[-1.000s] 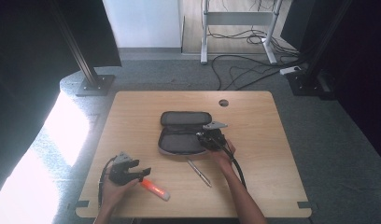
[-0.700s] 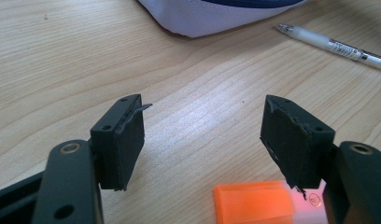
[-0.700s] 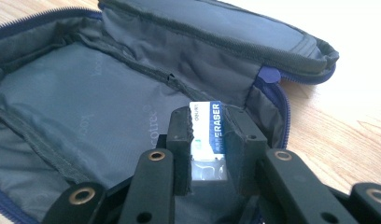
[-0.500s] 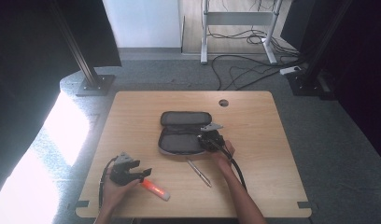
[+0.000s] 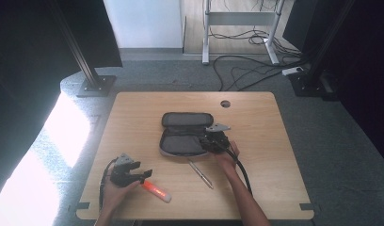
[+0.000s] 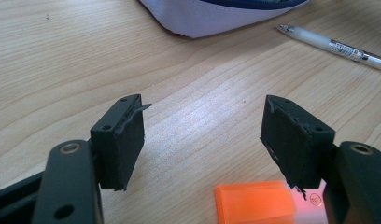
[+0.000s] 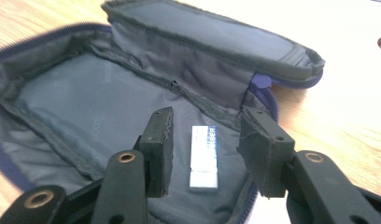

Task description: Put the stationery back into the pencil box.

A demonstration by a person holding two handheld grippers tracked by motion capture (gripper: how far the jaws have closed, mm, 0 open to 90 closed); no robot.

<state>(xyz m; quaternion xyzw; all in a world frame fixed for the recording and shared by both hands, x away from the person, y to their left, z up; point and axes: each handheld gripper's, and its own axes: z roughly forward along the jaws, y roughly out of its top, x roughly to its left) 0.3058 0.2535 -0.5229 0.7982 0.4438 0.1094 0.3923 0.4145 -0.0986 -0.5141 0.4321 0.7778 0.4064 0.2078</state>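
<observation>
Eraser [image 7: 203, 158] lay flat inside open pencil case [image 7: 86, 107], long axis running near-to-far between right tongs [image 7: 206, 151], just opening, pads clear. Left tongs [image 6: 202, 140] released over bench [image 6: 62, 56], orange marker [image 6: 254, 203] below.

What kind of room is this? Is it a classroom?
Probably not: it looks like a lab or workshop set up for recording. One small wooden table stands on grey carpet, with loose cables on the floor and black metal stands around it.
</observation>
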